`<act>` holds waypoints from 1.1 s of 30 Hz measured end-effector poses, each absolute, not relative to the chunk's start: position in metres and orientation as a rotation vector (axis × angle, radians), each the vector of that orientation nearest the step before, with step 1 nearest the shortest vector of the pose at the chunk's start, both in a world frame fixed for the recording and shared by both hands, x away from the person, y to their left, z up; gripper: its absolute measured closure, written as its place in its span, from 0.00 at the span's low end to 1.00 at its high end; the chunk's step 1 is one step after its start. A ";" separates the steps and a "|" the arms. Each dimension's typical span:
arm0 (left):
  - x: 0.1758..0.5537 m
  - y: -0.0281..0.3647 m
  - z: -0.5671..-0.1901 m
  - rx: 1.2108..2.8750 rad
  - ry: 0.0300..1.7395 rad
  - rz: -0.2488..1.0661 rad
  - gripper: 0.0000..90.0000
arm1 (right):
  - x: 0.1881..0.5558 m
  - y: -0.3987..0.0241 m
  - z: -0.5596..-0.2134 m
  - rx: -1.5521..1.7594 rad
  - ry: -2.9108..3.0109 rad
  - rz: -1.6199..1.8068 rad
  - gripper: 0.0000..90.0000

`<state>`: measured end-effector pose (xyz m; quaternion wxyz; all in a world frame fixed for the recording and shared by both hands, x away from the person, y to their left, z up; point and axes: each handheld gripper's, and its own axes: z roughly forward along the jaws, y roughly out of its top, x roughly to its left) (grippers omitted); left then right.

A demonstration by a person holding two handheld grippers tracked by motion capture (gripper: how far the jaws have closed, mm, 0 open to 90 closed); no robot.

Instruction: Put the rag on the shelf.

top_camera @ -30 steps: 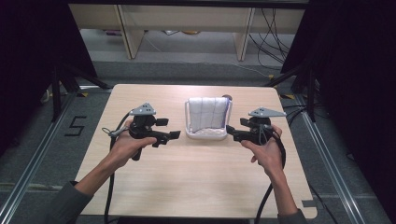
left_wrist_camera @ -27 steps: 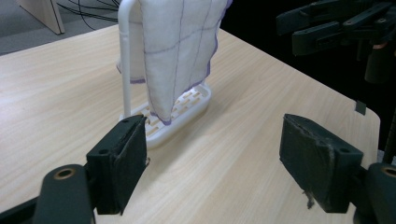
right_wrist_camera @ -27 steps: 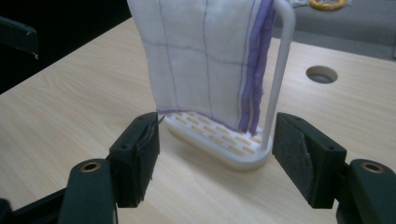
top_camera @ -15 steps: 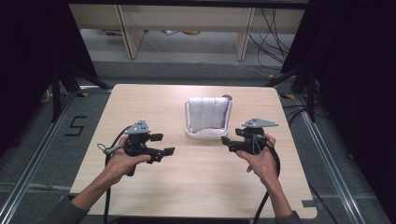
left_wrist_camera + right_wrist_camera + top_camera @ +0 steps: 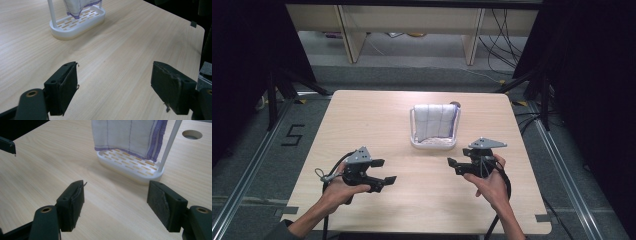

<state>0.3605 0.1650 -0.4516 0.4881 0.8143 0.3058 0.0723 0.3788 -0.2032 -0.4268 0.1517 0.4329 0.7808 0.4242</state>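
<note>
cloth (image 5: 435, 122): draped over white rack (image 5: 434, 144), ahead of both grippers, between them
nearer: right gripper (image 5: 460, 165), just short of rack
left gripper (image 5: 382, 174): farther off, jaws wide, empty
right jaws: wide apart, empty

A lab or recording studio, probably: black curtains (image 5: 242, 75) hang at nine and three o'clock, loose cables (image 5: 507, 35) trail on grey floor at one o'clock, a taped "5" (image 5: 292, 135) marks the floor beside the lone wooden table (image 5: 362, 120)
</note>
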 end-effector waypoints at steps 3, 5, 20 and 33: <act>0.355 0.166 -0.453 1.982 0.740 0.174 0.23 | 0.373 -0.204 -0.431 1.255 2.242 1.230 0.35; 0.353 0.166 -0.455 1.966 0.721 0.150 0.21 | 0.369 -0.203 -0.435 1.238 2.258 1.239 0.35; 0.333 0.173 -0.468 1.970 0.730 0.158 0.17 | 0.339 -0.189 -0.452 1.216 2.268 1.284 0.28; 0.318 0.176 -0.483 1.997 0.734 0.174 0.17 | 0.316 -0.186 -0.470 1.166 2.327 1.256 0.21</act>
